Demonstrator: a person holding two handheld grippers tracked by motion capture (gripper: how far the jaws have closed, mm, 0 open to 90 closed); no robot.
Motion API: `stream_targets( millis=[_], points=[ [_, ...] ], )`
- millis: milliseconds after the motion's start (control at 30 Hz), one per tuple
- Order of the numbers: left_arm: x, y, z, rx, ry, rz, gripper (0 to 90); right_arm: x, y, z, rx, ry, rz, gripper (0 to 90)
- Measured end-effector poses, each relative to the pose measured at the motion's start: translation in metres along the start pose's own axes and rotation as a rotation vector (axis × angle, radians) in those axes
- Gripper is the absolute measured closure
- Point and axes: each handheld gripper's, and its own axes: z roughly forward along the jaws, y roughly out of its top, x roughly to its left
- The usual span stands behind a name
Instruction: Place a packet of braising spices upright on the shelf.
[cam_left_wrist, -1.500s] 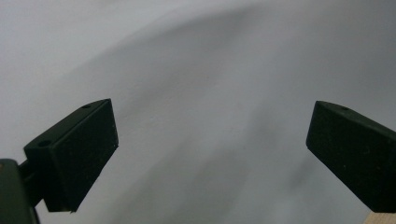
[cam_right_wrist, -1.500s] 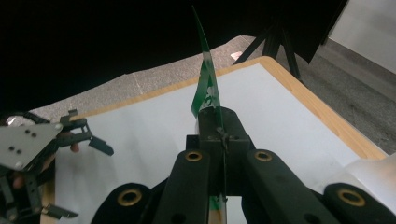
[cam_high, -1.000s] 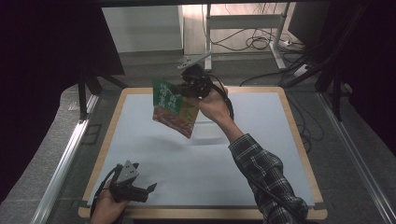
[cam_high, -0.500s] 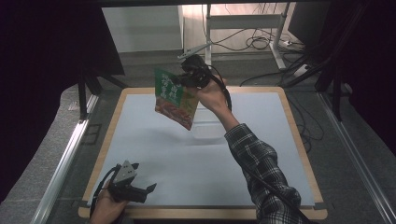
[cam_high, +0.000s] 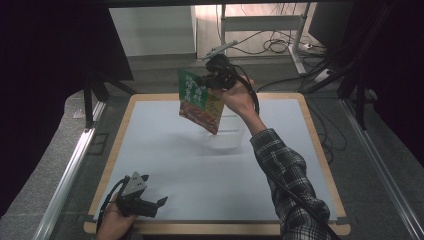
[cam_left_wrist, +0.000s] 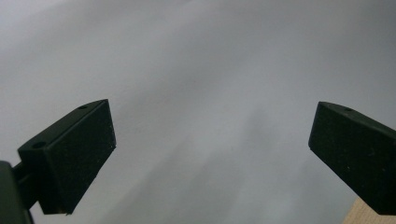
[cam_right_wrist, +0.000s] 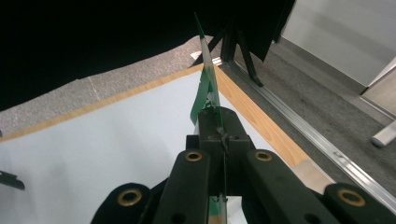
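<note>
mat: bare | obstacles: 1 white container, centre-far

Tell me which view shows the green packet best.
The high view: the green packet hangs face-on from the right gripper, its print visible. The right gripper view catches just its thin edge between the fingers.

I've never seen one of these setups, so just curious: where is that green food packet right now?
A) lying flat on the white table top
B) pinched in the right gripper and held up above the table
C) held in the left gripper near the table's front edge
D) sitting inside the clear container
B: the right gripper is closed on the green packet, which hangs in the air above the clear container; the left gripper is open with nothing in it.
</note>
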Motion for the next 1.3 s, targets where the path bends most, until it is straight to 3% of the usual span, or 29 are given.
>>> stream_targets(
  millis=[833, 1300],
  points=[
    [0.001, 0.001, 0.001, 0.008, 0.012, -0.018, 1.0, -0.029, -0.042, -0.043, 0.069, -0.065, 0.056, 89.0],
    [0.002, 0.001, 0.001, 0.013, 0.015, -0.021, 1.4, -0.036, -0.057, -0.033, 0.124, -0.074, 0.083, 88.9]
  ],
)
